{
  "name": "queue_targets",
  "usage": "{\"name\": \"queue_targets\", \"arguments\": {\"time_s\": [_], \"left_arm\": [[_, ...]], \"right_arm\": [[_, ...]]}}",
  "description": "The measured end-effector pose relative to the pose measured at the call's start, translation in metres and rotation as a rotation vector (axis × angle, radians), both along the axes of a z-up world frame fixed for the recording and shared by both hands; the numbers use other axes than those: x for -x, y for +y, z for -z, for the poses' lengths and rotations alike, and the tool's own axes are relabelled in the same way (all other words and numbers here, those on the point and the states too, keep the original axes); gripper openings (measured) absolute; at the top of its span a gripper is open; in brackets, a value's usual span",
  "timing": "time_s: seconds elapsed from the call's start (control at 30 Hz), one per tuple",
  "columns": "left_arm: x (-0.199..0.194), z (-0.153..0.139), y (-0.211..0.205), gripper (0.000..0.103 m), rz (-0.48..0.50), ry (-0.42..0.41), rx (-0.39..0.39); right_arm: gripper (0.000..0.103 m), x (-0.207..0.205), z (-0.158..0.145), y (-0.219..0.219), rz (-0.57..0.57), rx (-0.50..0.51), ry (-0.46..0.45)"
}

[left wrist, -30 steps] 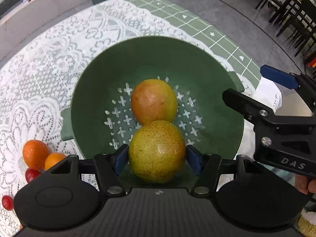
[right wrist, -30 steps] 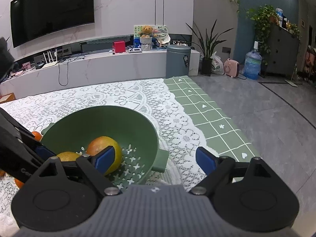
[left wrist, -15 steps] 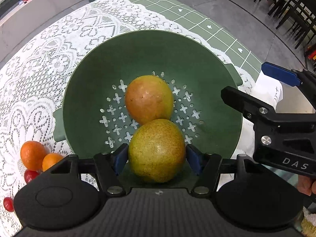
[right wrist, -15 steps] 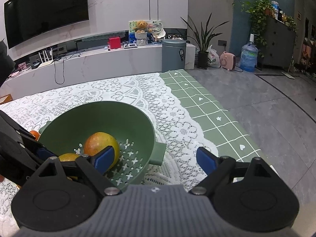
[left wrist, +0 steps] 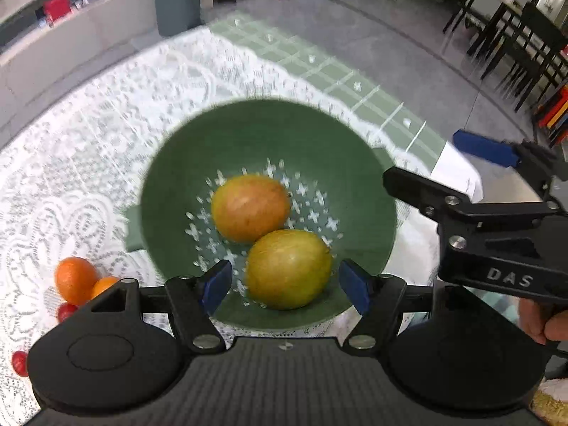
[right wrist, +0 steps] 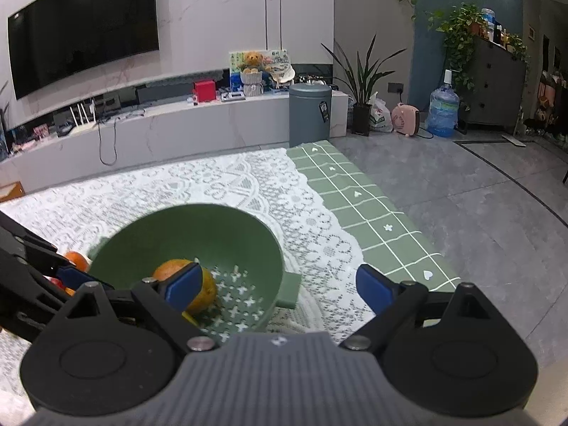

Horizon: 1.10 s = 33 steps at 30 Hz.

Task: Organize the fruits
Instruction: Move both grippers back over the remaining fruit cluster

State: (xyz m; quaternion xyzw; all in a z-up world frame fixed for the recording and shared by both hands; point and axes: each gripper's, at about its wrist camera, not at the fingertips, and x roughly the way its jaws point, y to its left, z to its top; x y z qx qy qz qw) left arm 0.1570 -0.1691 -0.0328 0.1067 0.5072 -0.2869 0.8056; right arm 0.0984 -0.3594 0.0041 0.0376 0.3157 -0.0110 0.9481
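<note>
A green colander (left wrist: 269, 135) stands on the lace tablecloth. Two big fruits lie in it side by side: a red-orange one (left wrist: 250, 207) and a yellow-green one (left wrist: 288, 269). My left gripper (left wrist: 284, 285) hovers just above the yellow-green fruit. Its jaws are opening and the blue pads stand clear of the fruit on both sides. My right gripper (right wrist: 278, 284) is open and empty over the colander's (right wrist: 198, 230) right handle. Its left pad hides part of the red-orange fruit (right wrist: 207, 293). From the left wrist, the right gripper (left wrist: 451, 167) shows to the right of the colander.
Two small oranges (left wrist: 74, 278) and cherry tomatoes (left wrist: 65, 310) lie on the lace left of the colander. A white paper (left wrist: 458, 174) lies near the table's right edge, where green checked cloth (right wrist: 372, 213) runs. A hand (left wrist: 543, 323) holds the right gripper. Beyond are a grey bin (right wrist: 310, 113) and floor.
The left jaws have spread off the yellow-green fruit, which now lies loose in the colander. The left gripper has lifted and drawn back. The right gripper has barely moved.
</note>
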Motion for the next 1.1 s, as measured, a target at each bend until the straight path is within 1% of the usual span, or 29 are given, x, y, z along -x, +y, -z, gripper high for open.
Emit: {"name": "queue_targets", "arguments": {"time_s": [0.13,0.23,0.4,0.57,0.73,0.83,0.9,1.0,1.1], "left_arm": [[0.016,-0.020,0.022,0.081,-0.052,-0.093,0.028],[0.028,-0.030,0.044,0.081,-0.122,-0.154,0.052],[0.047,-0.044,0.089,0.081,-0.261,-0.231,0.132],[0.063,-0.053,0.126,0.081,-0.375,-0.302,0.175],[0.080,-0.048,0.155,0.081,-0.476,-0.354,0.164],[0.093,-0.038,0.169,0.081,-0.536,-0.375,0.127],[0.102,-0.028,0.176,0.081,-0.570,-0.395,0.110],[0.113,-0.016,0.189,0.080,-0.606,-0.383,0.095],[0.118,-0.005,0.200,0.078,-0.631,-0.351,0.096]], "right_arm": [[0.091,0.006,-0.010,0.008,-0.024,-0.069,-0.040],[0.091,0.011,-0.016,0.021,-0.062,-0.107,-0.061],[0.091,0.022,-0.022,0.052,-0.143,-0.137,-0.092],[0.091,0.030,-0.021,0.084,-0.231,-0.161,-0.098],[0.091,0.041,-0.015,0.116,-0.320,-0.154,-0.098],[0.091,0.046,-0.007,0.133,-0.361,-0.160,-0.081],[0.090,0.049,0.000,0.143,-0.391,-0.145,-0.063],[0.083,0.051,0.010,0.158,-0.435,-0.086,-0.043],[0.081,0.051,0.022,0.168,-0.463,-0.049,-0.022]]}}
